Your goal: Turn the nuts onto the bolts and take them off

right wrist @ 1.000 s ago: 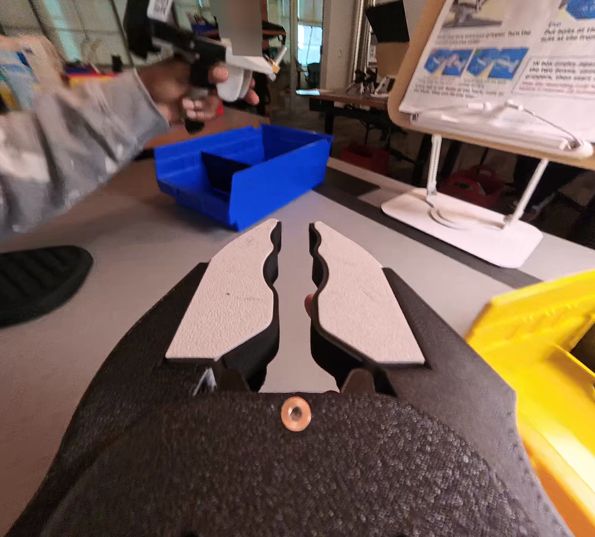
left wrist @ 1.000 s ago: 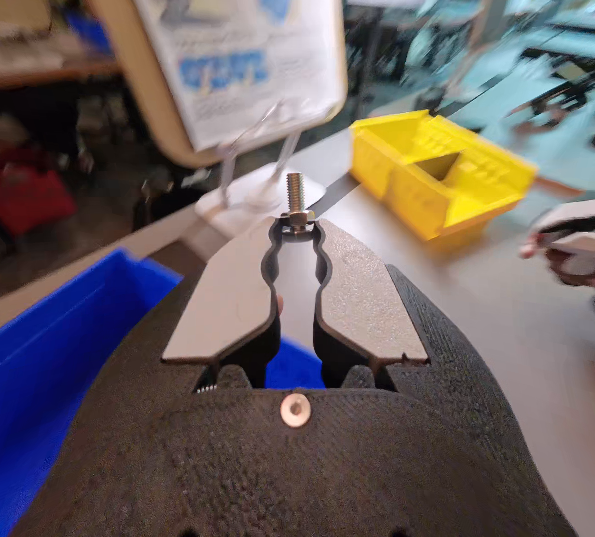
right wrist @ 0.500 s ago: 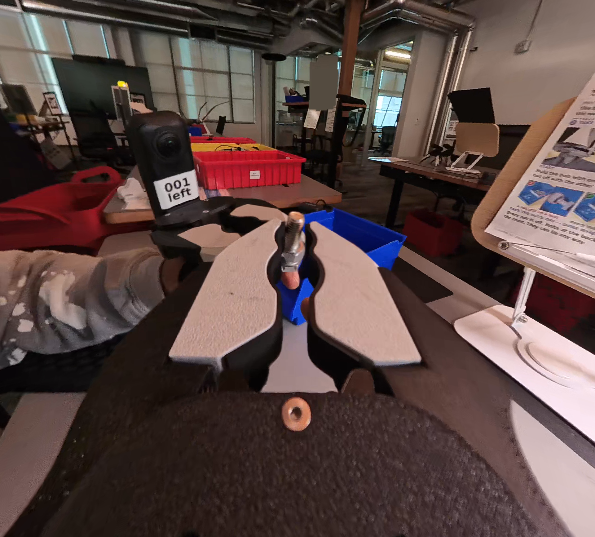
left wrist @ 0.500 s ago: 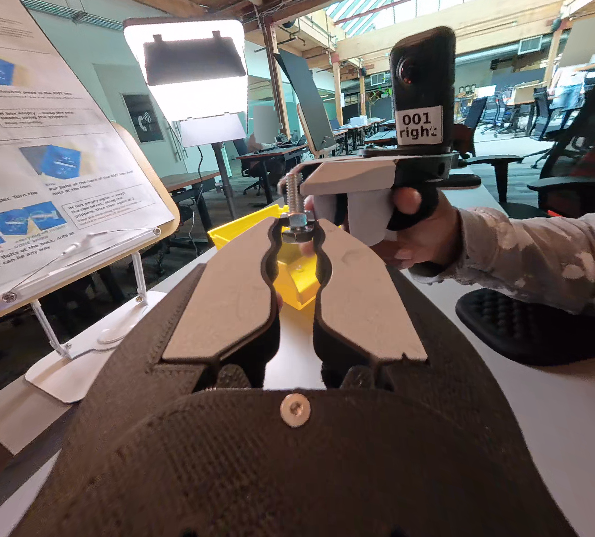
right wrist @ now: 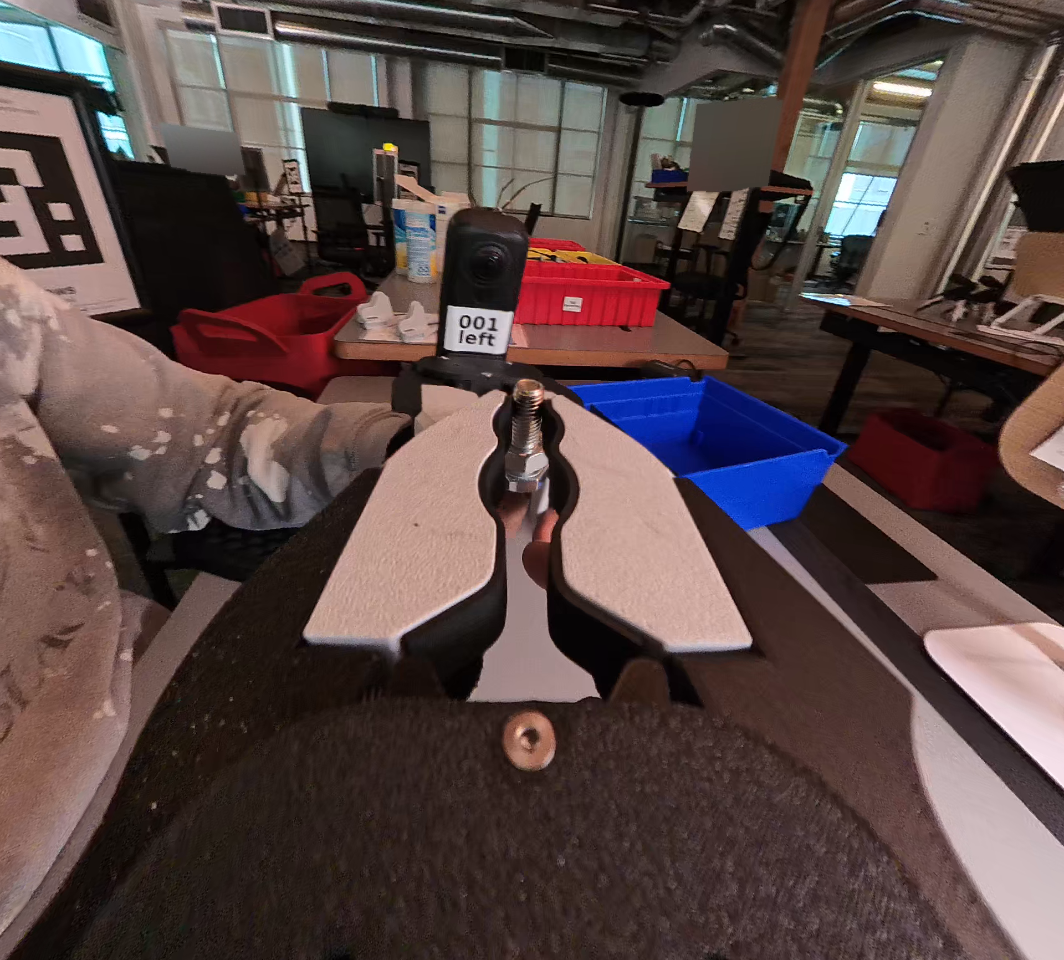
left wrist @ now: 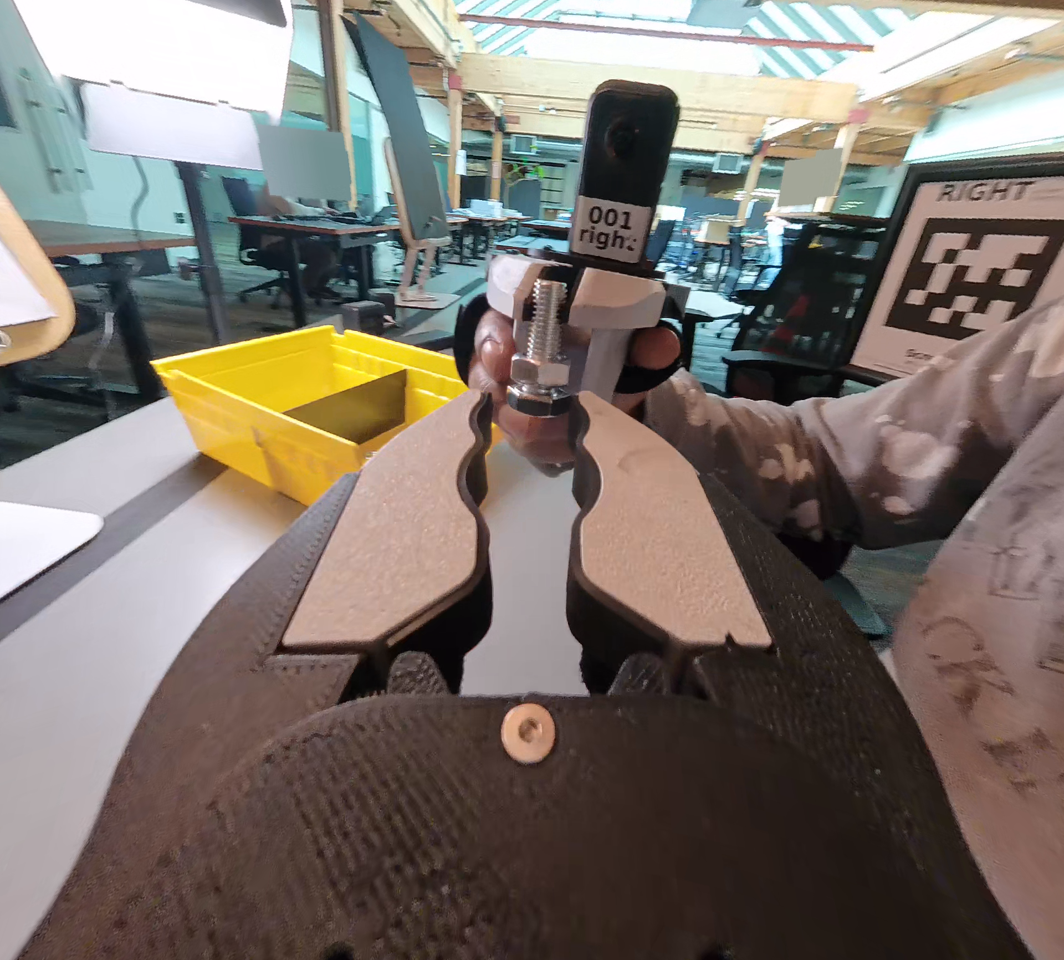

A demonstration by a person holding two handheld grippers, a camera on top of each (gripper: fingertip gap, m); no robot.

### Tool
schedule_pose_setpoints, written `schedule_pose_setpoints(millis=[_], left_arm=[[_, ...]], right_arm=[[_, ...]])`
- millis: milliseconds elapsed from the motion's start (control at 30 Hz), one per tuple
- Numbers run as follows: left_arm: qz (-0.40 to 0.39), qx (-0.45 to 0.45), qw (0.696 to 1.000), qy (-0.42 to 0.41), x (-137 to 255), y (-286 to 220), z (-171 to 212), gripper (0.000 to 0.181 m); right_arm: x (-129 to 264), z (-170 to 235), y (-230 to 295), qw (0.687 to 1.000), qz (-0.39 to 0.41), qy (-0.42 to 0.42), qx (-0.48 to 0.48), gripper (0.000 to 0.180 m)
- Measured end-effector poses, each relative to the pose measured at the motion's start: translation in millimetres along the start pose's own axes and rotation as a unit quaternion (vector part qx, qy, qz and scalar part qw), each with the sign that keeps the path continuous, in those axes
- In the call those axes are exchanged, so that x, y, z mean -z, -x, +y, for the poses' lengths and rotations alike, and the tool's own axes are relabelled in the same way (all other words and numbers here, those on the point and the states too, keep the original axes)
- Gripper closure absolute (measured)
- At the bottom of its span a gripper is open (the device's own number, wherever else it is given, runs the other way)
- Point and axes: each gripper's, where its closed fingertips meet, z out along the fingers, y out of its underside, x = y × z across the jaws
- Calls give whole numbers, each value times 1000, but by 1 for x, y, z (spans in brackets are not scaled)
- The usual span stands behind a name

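A silver bolt (left wrist: 547, 322) stands upright between my two grippers, with a hex nut (left wrist: 538, 371) just above its head (left wrist: 538, 402). My left gripper (left wrist: 532, 405) is slightly open, with the bolt head loose between its tips. My right gripper (left wrist: 544, 299) faces it and is shut on the threaded shaft above the nut. In the right wrist view my right gripper (right wrist: 525, 402) clamps the bolt (right wrist: 527, 428), with the nut (right wrist: 525, 466) between its fingers. The left gripper is mostly hidden behind them there.
A yellow bin (left wrist: 230, 414) with a black divider sits on the grey table (left wrist: 115, 644) to the left. A blue bin (right wrist: 748, 494) sits on the other side. A white stand base (right wrist: 1007, 673) lies at the table's far edge. A person's sleeved arm (left wrist: 835, 443) holds each gripper. Only a small space, under 4 cm, lies between the two pairs of fingers.
The grippers swung to face each other and met. My right gripper closed on the bolt's thread. My left gripper, shut on the bolt head before, has opened a little.
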Motion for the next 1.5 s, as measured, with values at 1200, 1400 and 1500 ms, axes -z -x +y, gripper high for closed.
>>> schedule_pose_setpoints(millis=[1200,1400,1500], left_arm=[[-171,-57,983,-36,7,32,0,162],[-172,-74,980,-73,16,30,-15,162],[-175,-78,979,-70,16,32,-15,162]], right_arm=[[-6,21,-29,995,81,8,-57,140],[16,17,-56,988,134,-10,-69,171],[11,16,-48,991,113,-1,-76,154]])
